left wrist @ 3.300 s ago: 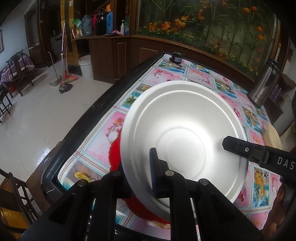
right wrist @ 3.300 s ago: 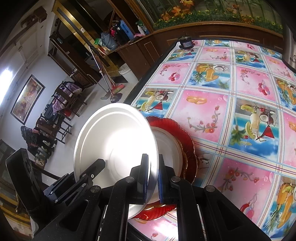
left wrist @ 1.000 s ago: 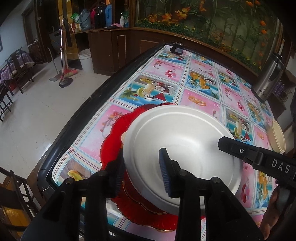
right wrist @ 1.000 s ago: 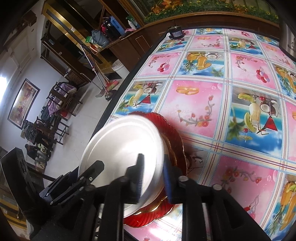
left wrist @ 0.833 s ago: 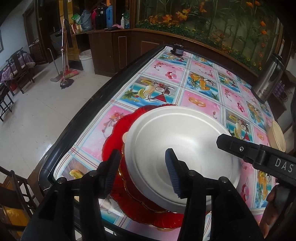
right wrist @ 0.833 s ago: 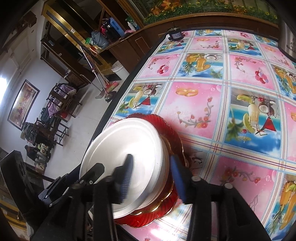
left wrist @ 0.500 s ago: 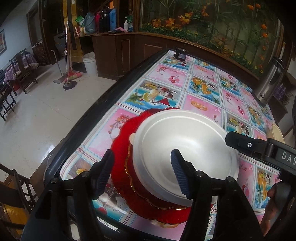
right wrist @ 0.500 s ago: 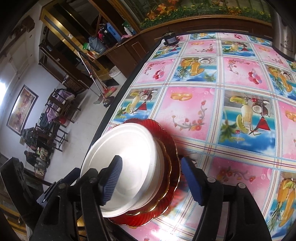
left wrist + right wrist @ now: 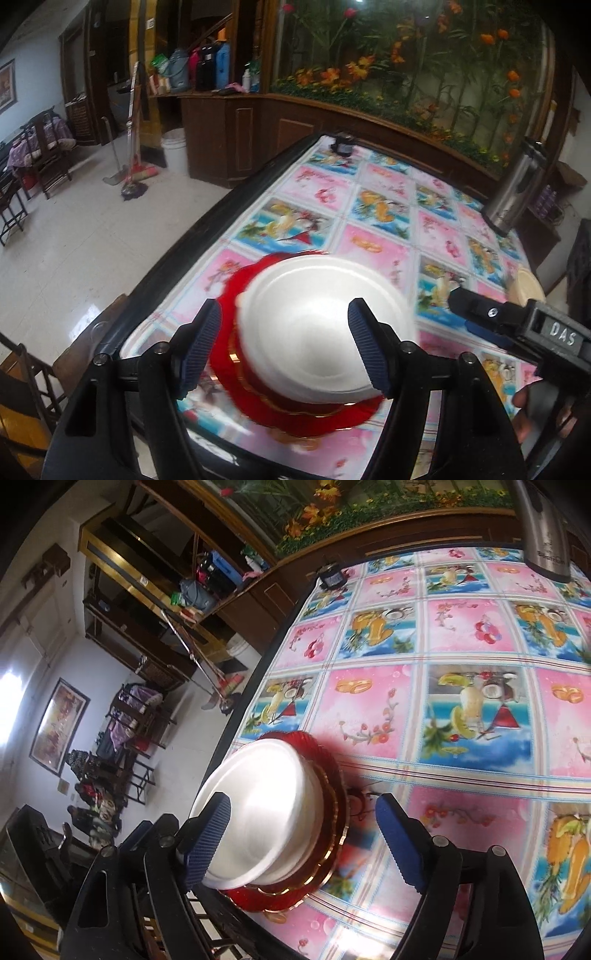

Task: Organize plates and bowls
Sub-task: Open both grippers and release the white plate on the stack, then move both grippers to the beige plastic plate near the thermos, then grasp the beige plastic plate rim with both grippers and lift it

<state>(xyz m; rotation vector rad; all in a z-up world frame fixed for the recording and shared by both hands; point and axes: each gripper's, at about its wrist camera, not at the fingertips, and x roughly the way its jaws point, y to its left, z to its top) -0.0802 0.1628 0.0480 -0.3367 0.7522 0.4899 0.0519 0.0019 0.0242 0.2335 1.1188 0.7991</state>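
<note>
Both tongs stand apart and hold nothing: the left tongs (image 9: 284, 347) and the right tongs (image 9: 303, 834) have just been opening, and the white bowl (image 9: 321, 325) sits free between and below their pads, touched by neither. It rests mouth up on a stack of red plates (image 9: 295, 410) with gold-edged scalloped rims, close to the near corner of the counter (image 9: 443, 709), whose cloth is printed with fruit and drinks.

From the left tongs the bowl lies straight ahead and below, centred in the gap. From the right tongs it lies ahead but off toward the left finger (image 9: 208, 834), with bare cloth under the right one. So the left hand looks the better lined up on the stack, though both seem about equally near.

The bowl is round, so it has no long axis to speak of; its opening faces up and it sits level, not tilted. A cream-coloured dish (image 9: 528, 288) lies well apart by the far right edge, beyond the right tongs as the left view shows them, and I judge it the likely next thing to fetch.
</note>
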